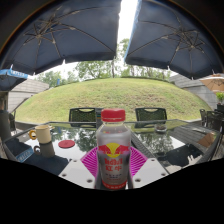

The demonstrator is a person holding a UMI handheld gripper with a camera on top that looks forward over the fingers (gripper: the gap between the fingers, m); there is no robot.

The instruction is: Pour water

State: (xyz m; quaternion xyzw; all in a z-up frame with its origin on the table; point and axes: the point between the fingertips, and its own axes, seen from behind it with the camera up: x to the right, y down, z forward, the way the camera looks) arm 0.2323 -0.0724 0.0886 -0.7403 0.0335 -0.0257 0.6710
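Observation:
A plastic bottle [113, 148] with a red cap and a red label with a yellow emblem stands upright between my gripper's [113, 163] two magenta pads. Both pads [89, 160] press against its sides, so the gripper is shut on it. The bottle fills the space just above the fingers and hides what lies straight ahead. A tan mug [44, 134] stands on the glass table [170, 148] to the left, beyond the fingers. A small red lid or coaster [67, 144] lies next to the mug.
Dark chairs [84, 116] stand at the table's far side, with another chair [151, 115] to the right. Two large parasols [60, 35] spread overhead. A grassy bank [110, 95] and trees rise behind.

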